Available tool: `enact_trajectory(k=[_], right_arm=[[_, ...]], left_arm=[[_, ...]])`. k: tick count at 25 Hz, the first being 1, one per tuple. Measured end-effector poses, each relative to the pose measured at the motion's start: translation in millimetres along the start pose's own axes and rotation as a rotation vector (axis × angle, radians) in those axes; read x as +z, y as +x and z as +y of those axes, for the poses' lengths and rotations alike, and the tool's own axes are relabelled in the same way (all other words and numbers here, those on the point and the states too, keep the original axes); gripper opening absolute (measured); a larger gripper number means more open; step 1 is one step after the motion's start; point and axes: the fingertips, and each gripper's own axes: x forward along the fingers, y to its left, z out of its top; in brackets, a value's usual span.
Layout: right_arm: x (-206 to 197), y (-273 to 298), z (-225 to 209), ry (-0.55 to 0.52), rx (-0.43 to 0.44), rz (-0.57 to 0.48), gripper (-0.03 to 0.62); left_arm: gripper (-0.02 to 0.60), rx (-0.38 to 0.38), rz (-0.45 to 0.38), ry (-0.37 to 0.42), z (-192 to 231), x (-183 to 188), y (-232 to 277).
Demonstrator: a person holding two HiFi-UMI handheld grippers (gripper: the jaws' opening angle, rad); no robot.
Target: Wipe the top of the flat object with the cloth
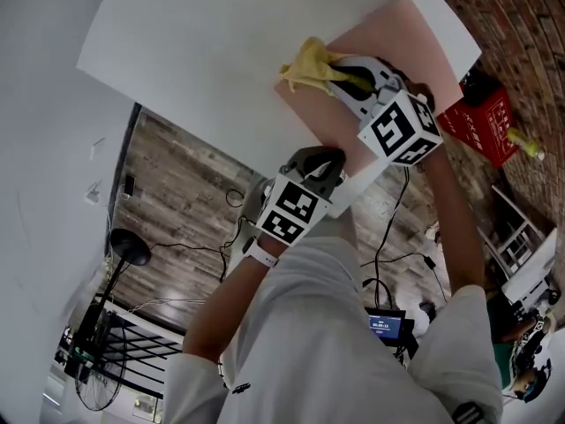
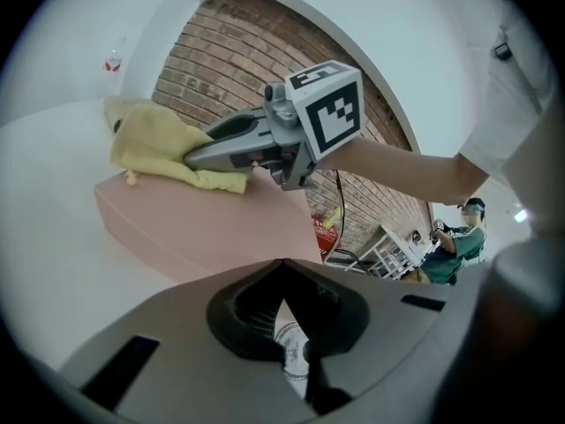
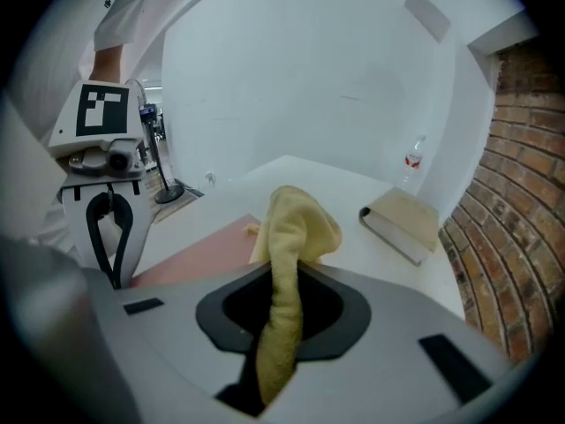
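My right tongs (image 1: pixel 342 76) are clamped on the yellow cloth (image 1: pixel 309 64), which sits bunched on one corner of the pink flat board's (image 1: pixel 393 34) top. The rest of that top is bare. The board lies close along the right edge of the white counter (image 1: pixel 221 42), with wide open counter to its left. My left tongs (image 1: pixel 316 161) are closed on nothing, by the board's near end. A tan book (image 3: pixel 402 217) lies well apart.

A white tabletop (image 1: pixel 221 51) carries a flat pink slab (image 1: pixel 397 38) at its edge. Farther along lies a closed tan book (image 3: pixel 402 222), and beyond it, well apart, a small red-labelled clear bottle (image 3: pixel 413 162) stands.
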Motion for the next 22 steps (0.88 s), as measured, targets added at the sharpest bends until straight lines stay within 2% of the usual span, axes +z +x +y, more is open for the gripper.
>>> enact_trajectory(k=[12,18,20,22], right_arm=[[-62.1,-41.6,-80.0,0.093,-0.187,0.06,0.06],[-98.9,-76.5,-118.4,0.139,-0.349,0.121,0.06],[-110.5,-87.9,-128.0,0.181,-0.391,0.124,0.06],[-119.2,-96.0,-130.5,0.218,-0.398,0.105,0.061]], left_arm=[[0.017,0.053,0.059,0.001,4.4,-3.9,-4.4],[0.017,0.073,0.131,0.005,3.6,-5.2,-3.5],[0.017,0.075,0.153,-0.007,4.9,-5.6,-5.6],[0.017,0.088,0.157,-0.033,7.8,0.3,-9.2]])
